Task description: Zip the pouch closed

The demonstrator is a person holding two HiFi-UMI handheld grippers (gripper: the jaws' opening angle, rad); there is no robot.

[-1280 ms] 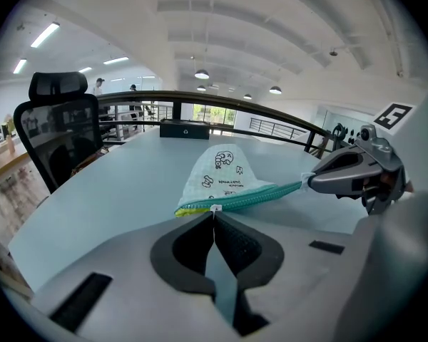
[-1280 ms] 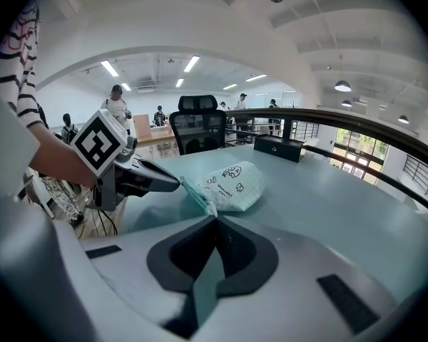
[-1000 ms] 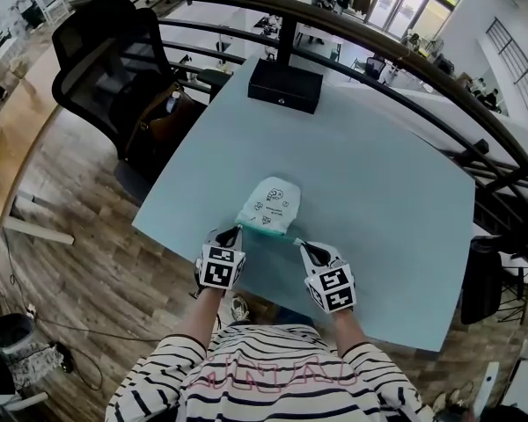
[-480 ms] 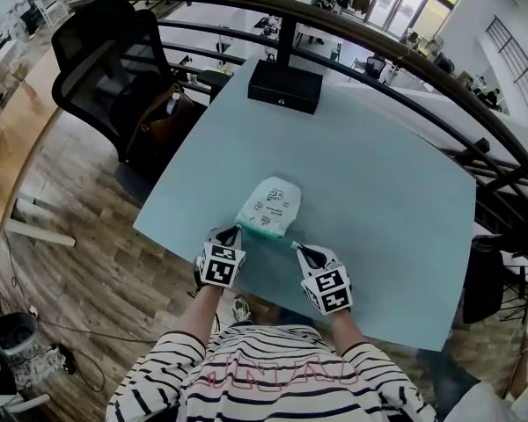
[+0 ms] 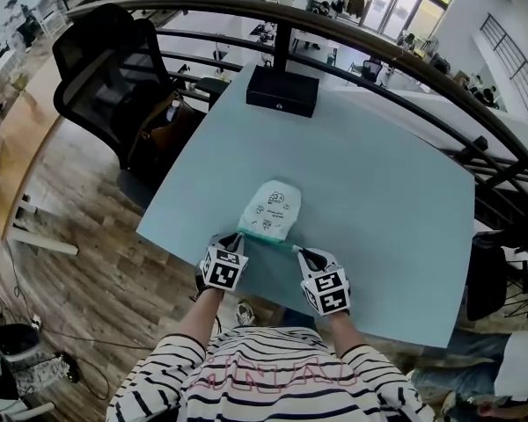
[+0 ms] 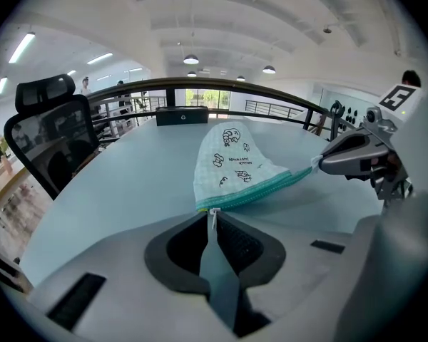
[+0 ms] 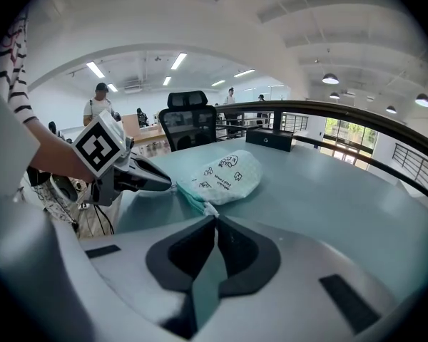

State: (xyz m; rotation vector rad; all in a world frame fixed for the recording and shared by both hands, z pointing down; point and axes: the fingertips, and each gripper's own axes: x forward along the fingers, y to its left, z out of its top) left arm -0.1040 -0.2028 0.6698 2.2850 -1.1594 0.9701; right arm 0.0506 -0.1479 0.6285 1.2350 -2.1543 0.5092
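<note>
Pouch (image 5: 270,209) lies on the table (image 5: 378,174) near its front edge, with the green zip edge (image 6: 271,186) facing me. My left gripper (image 5: 238,234) has its jaws together, clamped on the small white tab (image 6: 214,214) at the left end of that edge. My right gripper (image 5: 301,251) has its jaws together, clamped on the pouch's right corner. The zip edge runs straight between the 2 grippers.

A black box (image 5: 282,90) sits at the far edge of the table (image 5: 378,192). Beyond the left edge stands a black office chair (image 5: 101,55) with a brown bag (image 5: 163,117) at its seat, on a wooden floor (image 5: 70,262).
</note>
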